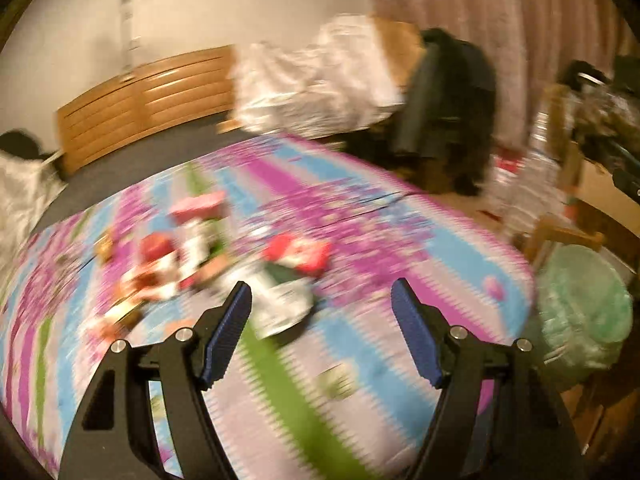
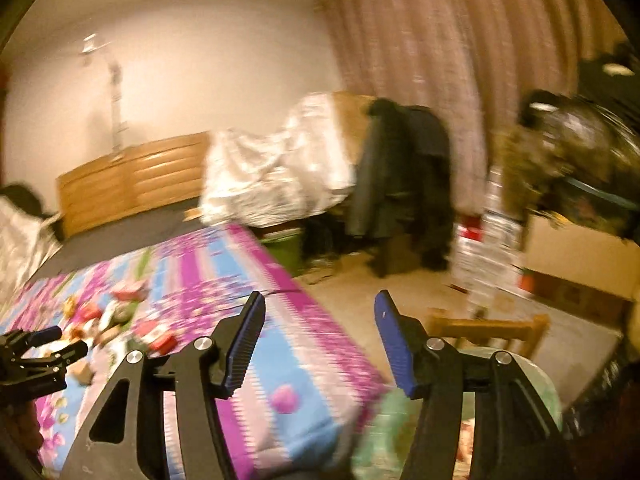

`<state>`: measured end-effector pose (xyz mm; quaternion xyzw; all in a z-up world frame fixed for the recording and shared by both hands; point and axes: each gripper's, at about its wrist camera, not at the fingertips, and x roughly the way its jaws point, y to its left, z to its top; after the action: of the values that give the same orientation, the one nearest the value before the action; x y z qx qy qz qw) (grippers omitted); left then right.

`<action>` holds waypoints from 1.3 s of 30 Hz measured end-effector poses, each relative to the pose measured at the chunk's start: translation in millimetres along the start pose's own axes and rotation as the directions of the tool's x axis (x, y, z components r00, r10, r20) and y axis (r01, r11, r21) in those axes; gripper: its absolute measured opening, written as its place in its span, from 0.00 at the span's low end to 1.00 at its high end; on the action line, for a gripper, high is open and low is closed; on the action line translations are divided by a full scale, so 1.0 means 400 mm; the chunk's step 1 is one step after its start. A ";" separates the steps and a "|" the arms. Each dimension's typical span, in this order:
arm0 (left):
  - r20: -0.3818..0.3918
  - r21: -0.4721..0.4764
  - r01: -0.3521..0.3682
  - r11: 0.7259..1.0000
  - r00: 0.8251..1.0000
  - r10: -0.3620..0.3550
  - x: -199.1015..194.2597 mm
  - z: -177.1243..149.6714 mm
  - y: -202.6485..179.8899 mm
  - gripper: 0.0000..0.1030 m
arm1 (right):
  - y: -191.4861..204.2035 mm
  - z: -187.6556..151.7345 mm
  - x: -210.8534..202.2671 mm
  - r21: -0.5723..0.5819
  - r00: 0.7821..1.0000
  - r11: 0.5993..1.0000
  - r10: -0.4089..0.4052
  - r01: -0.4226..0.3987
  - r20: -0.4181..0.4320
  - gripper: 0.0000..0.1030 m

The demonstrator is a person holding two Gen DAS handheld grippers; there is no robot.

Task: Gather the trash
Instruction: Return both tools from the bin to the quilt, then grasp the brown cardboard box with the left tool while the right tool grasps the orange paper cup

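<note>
The trash is a little heap of crumpled red, white and green wrappers [image 1: 192, 264] lying on the bright bed cover with purple, pink and blue flower stripes [image 1: 400, 248], and I will use that heap as my marker. One silver and green crumpled packet [image 1: 280, 300] sits at the near edge of the heap, closest to me. My left tongs [image 1: 320, 300] hang over the cover just beside that packet, spread apart with nothing between the blue pads. My right tongs [image 2: 320, 320] are well away from the heap, out past the side edge of the bed, and they are spread apart and empty too. Far from the heap, on the floor by the bed's side, there is a pale green see-through plastic bag [image 1: 580, 312], and I think that is where the trash goes. Everything looks smeary, so I cannot tell each wrapper apart. I think the job has much left, since the heap still lies on the cover. To do this step well, I should slow down, aim my left tongs at the near packet, put one pad on each side, and pinch only the packet, not the cover.
</note>
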<state>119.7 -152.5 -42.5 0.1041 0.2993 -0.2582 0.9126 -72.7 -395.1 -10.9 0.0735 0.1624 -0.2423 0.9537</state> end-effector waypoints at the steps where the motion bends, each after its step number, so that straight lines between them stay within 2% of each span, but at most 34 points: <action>1: -0.007 -0.026 -0.039 0.999 0.999 0.038 -0.016 -0.025 0.047 0.67 | 0.037 -0.001 0.012 -0.021 1.000 0.999 0.026 -0.026 -0.011 0.58; 4: -0.035 -0.086 -0.111 0.990 0.993 0.109 -0.049 -0.085 0.137 0.67 | 0.158 -0.009 0.048 -0.072 0.992 0.990 0.116 -0.120 -0.054 0.58; 6: -0.069 -0.139 -0.162 0.977 0.986 0.153 -0.070 -0.129 0.206 0.67 | 0.240 -0.016 0.078 -0.096 0.979 0.977 0.180 -0.189 -0.094 0.58; 10: -0.128 -0.223 -0.249 0.942 0.966 0.226 -0.106 -0.203 0.314 0.67 | 0.394 -0.048 0.124 -0.134 0.940 0.939 0.290 -0.315 -0.178 0.58; 16: -0.199 -0.319 -0.350 0.881 0.933 0.298 -0.146 -0.297 0.443 0.67 | 0.591 -0.131 0.181 -0.173 0.855 0.862 0.410 -0.477 -0.318 0.58; 24: -0.233 -0.383 -0.383 0.840 0.921 0.314 -0.149 -0.358 0.543 0.67 | 0.796 -0.233 0.250 -0.189 0.720 0.742 0.501 -0.643 -0.480 0.58; 25: -0.231 -0.389 -0.384 0.837 0.921 0.315 -0.145 -0.359 0.554 0.67 | 0.835 -0.245 0.259 -0.186 0.696 0.720 0.518 -0.669 -0.497 0.58; 27: -0.227 -0.380 -0.385 0.841 0.920 0.318 -0.133 -0.358 0.565 0.67 | 0.890 -0.251 0.280 -0.188 0.664 0.683 0.543 -0.705 -0.514 0.58; 31: -0.237 -0.312 -0.387 0.868 0.916 0.323 -0.091 -0.354 0.599 0.67 | 1.027 -0.244 0.342 -0.166 0.587 0.611 0.594 -0.774 -0.550 0.58; 33: -0.235 -0.320 -0.392 0.862 0.915 0.329 -0.095 -0.353 0.631 0.67 | 1.098 -0.240 0.389 -0.138 0.542 0.583 0.606 -0.800 -0.582 0.58; 36: -0.237 -0.367 -0.418 0.831 0.906 0.351 -0.114 -0.360 0.692 0.67 | 1.174 -0.247 0.424 -0.133 0.507 0.552 0.610 -0.823 -0.609 0.58; 38: -0.251 -0.422 -0.441 0.792 0.897 0.365 -0.132 -0.377 0.738 0.67 | 1.238 -0.269 0.447 -0.171 0.508 0.533 0.590 -0.829 -0.628 0.58; 39: -0.256 -0.434 -0.446 0.783 0.894 0.367 -0.136 -0.383 0.750 0.67 | 1.261 -0.278 0.459 -0.180 0.507 0.528 0.579 -0.830 -0.638 0.58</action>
<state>166.9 176.0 -121.8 -0.0442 0.3956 0.0369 0.9166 294.5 -11.4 -147.6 -0.0358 0.4116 0.2590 0.8731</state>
